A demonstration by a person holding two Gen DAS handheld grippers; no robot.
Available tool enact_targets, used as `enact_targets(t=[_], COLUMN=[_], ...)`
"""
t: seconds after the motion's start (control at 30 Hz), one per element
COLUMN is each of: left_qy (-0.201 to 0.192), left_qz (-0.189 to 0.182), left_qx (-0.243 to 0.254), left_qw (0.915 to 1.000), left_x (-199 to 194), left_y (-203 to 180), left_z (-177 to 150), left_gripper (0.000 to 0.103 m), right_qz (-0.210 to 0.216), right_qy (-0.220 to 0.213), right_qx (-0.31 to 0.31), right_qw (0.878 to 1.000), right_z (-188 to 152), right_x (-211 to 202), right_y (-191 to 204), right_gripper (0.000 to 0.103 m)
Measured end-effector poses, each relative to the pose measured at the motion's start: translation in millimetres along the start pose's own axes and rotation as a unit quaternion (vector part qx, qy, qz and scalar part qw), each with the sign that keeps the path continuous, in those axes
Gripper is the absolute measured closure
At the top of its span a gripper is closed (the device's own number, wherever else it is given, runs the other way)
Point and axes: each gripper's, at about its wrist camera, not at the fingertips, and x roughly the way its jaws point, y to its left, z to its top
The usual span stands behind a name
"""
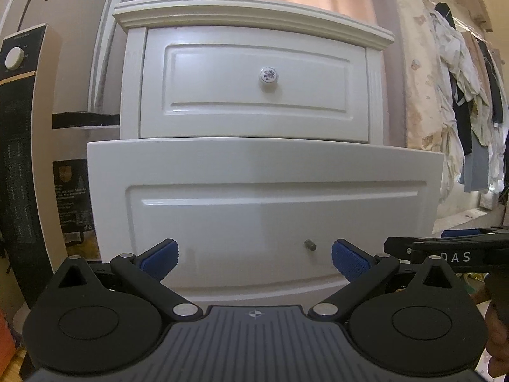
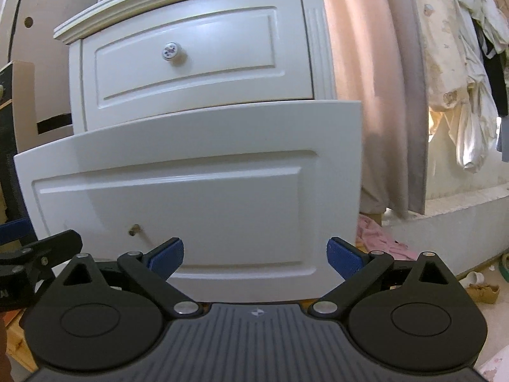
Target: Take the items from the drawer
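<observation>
Both claws face the white nightstand (image 1: 254,16), side by side. Left claw (image 1: 254,259) has its blue pads wide apart, holding nothing, low in front of the lower drawer (image 1: 264,172). Right claw (image 2: 255,256) is the same: pads spread, nothing held. Lower drawer sticks out ahead of the upper drawer (image 1: 254,82); its front shows only a bare stud (image 1: 309,244), no knob. Upper drawer is shut, with its floral knob (image 1: 268,75). Drawer contents are hidden from both views. Clothes (image 1: 461,79) hang to the right.
</observation>
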Motion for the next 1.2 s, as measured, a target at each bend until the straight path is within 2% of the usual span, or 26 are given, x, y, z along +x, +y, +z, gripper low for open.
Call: enact_targets(t=[0.17, 0.5, 0.7, 0.87, 1.2], left_qy=[-0.001, -0.01, -0.01, -0.009, -0.003], left_qz=[0.019, 0.04, 0.058, 0.073, 0.092], left_qx=[0.004, 0.014, 0.014, 0.014, 0.019], left_qw=[0.9998, 0.999, 0.9982, 0.9972, 0.9956], left_x=[2, 11, 22, 31, 51], left_y=[-11, -35, -40, -45, -43], left_z=[-2, -6, -9, -10, -13], left_gripper=[0.0, 0.0, 0.0, 0.0, 0.0], right_qz=[0.011, 0.011, 0.008, -0.001, 0.001], right_qy=[0.012, -0.009, -0.007, -0.024, -0.031], right_qx=[0.019, 0.001, 0.011, -0.007, -0.012], right_qw=[1.0, 1.0, 1.0, 1.0, 0.999], right_z=[1, -1, -2, 0, 5], right_x=[7, 0, 1, -2, -1], right_y=[-10, -22, -31, -27, -28], right_gripper=[0.0, 0.0, 0.0, 0.0, 0.0])
